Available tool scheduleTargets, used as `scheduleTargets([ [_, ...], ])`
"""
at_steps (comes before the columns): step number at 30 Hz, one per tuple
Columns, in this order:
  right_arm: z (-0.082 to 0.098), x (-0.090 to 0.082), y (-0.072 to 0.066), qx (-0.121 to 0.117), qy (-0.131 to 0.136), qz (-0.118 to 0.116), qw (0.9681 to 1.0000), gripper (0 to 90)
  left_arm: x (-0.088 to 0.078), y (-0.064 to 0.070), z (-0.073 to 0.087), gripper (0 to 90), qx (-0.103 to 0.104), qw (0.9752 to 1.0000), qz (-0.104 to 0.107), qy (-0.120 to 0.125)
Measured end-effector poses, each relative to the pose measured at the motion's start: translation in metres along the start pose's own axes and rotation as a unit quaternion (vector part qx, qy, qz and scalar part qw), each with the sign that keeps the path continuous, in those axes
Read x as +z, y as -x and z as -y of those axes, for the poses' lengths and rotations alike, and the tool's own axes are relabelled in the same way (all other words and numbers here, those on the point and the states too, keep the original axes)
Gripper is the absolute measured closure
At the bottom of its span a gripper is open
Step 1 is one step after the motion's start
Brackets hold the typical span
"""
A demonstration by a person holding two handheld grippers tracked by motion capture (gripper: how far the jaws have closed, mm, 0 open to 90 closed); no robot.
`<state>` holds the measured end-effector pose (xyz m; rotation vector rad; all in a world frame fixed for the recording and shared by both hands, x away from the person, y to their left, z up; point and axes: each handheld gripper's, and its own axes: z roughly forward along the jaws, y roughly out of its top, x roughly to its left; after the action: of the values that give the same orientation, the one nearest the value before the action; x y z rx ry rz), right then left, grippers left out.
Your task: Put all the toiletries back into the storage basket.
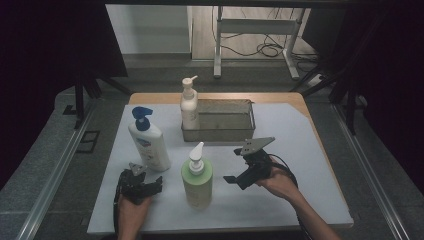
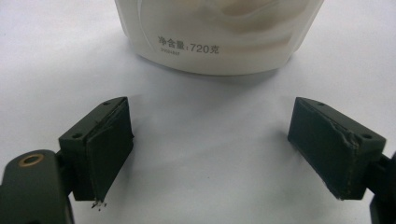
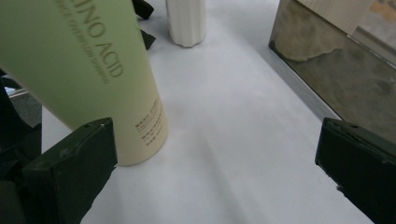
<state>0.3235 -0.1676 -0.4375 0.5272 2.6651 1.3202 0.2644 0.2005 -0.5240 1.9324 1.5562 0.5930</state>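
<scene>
"净含量: 720克" on the white pump bottle (image 2: 219, 32); "…INO ACID" on the green pump bottle (image 3: 84, 70).

Glossy plastic green bottle (image 1: 197, 181) stands beside a dull metal tray (image 1: 220, 134).

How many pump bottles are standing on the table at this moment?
3: the blue-capped white bottle at left, the green bottle at front centre, and the slim white bottle against the metal tray. None looks hidden.

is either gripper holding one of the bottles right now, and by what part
Nothing is held. The right gripper is open beside the green bottle; the left gripper is open, short of the white bottle.
</scene>
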Motion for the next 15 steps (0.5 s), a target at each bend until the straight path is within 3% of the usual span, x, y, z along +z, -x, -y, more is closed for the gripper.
scheduleTargets([
  [8,0.0,-0.003,-0.014,0.003,0.006,-0.021,0.9997,0.0,0.0,0.0,0.0,13.8,0.0,1.0,0.0,0.0],
  [15,-0.004,0.005,-0.027,-0.001,0.001,-0.037,0.9993,0.0,0.0,0.0,0.0,13.8,0.0,1.0,0.0,-0.001],
])
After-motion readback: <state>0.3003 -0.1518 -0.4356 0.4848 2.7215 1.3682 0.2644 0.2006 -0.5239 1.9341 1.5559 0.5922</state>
